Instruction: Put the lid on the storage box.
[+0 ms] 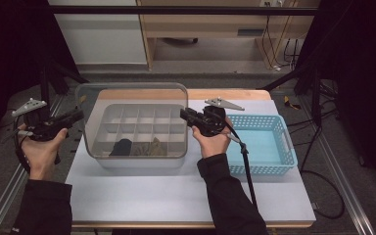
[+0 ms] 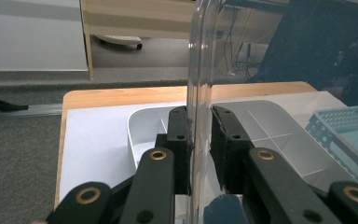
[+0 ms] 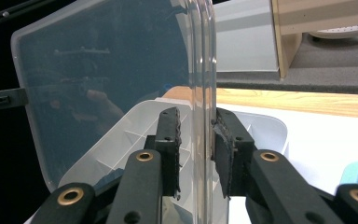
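Observation:
A clear plastic lid stands nearly upright over a white compartment box on the table. My left gripper is shut on the lid's left edge. My right gripper is shut on its right edge. In the left gripper view the lid's rim runs up between the black jaws of the left gripper, with the box below. In the right gripper view the lid sits between the pads of the right gripper, above the box. Dark and olive items lie in the box's front compartments.
A light blue mesh basket stands to the right of the box, just past my right hand. A white mat covers the wooden tabletop. Metal frame rails run along the table's sides, and a cable trails from the right gripper.

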Demonstrator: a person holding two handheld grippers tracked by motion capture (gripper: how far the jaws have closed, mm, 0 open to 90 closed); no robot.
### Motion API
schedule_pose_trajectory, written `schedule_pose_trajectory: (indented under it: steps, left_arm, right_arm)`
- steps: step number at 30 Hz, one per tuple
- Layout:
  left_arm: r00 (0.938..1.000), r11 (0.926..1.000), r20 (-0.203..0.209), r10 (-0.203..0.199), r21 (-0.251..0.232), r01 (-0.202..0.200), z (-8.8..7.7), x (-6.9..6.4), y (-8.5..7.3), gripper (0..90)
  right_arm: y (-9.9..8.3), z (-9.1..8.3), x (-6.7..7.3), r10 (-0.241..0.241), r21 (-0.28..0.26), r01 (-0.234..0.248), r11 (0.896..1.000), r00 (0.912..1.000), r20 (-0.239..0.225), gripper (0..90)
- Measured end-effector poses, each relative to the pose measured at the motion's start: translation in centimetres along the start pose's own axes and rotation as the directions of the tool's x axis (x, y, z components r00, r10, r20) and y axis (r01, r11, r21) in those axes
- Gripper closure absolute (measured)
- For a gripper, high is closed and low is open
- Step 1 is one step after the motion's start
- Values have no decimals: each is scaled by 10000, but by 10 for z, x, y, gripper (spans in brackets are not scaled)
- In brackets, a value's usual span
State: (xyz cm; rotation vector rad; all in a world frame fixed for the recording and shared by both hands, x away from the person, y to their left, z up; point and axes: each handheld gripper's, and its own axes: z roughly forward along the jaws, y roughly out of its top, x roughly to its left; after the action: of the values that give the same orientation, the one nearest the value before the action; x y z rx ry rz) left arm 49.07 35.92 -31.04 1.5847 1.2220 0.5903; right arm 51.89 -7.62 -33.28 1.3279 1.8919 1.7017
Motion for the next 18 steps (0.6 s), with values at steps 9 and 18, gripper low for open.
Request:
schedule_pose_trajectory:
  steps: [9,18]
  left_arm:
    - [9998,9998,90,-188,18,188,7,6,-2,767]
    - [9996,9996,26,-266,66,266,10,9,-3,765]
  right_arm:
    - [1,5,-2,34,84,-35,10000,10000,37,728]
    - [-1,8,-3,14,209,-15,9998,10000,38,727]
